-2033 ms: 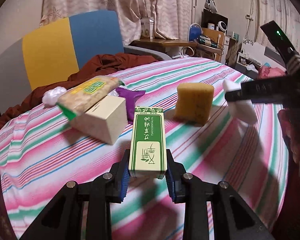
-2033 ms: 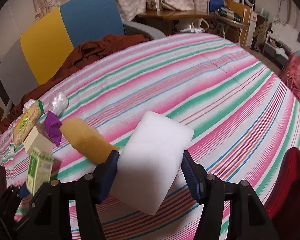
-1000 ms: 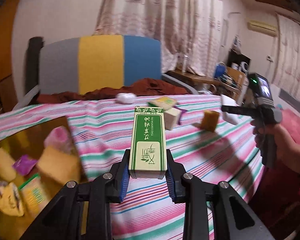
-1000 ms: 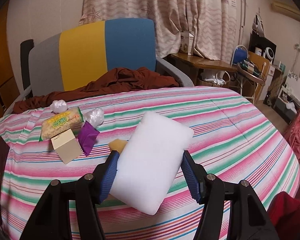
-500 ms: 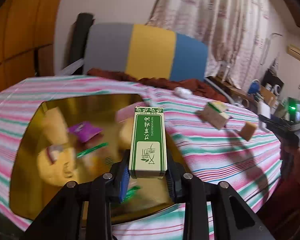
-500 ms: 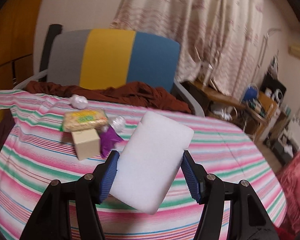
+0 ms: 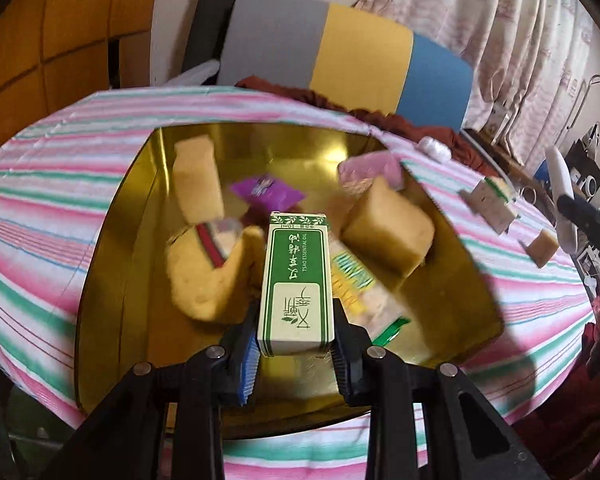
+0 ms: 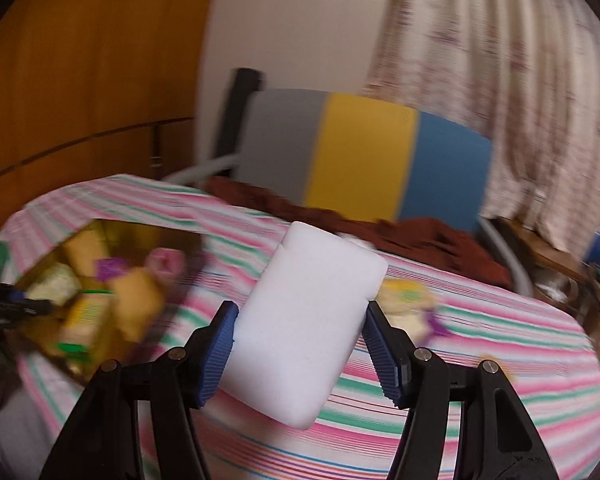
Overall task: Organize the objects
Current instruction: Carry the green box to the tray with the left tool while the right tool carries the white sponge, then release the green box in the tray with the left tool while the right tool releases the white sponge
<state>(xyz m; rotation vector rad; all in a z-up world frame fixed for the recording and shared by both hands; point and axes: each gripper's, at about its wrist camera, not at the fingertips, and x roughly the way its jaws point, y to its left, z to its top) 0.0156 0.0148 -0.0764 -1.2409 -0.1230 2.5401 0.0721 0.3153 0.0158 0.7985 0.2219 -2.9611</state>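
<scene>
My left gripper (image 7: 296,354) is shut on a green and cream essential-oil box (image 7: 296,284) and holds it above a gold tin (image 7: 112,264) on the striped cloth. The tin holds several things: yellow sponges (image 7: 386,232), a purple packet (image 7: 266,192) and a pink item (image 7: 374,166). My right gripper (image 8: 300,346) is shut on a white foam sponge (image 8: 304,320) and holds it in the air above the striped table. The gold tin shows blurred at the left of the right wrist view (image 8: 84,344). The white sponge shows at the far right of the left wrist view (image 7: 562,196).
A cream box with a snack packet on it (image 7: 490,200), a small yellow sponge (image 7: 543,246) and a white wad (image 7: 434,148) lie on the striped cloth (image 7: 60,184) right of the tin. A grey, yellow and blue chair back (image 8: 360,156) with brown cloth stands behind the table.
My left gripper has swung left with the box and now hangs over the gold tin. My right gripper has also swung left with the white sponge, bringing the tin into its view.
</scene>
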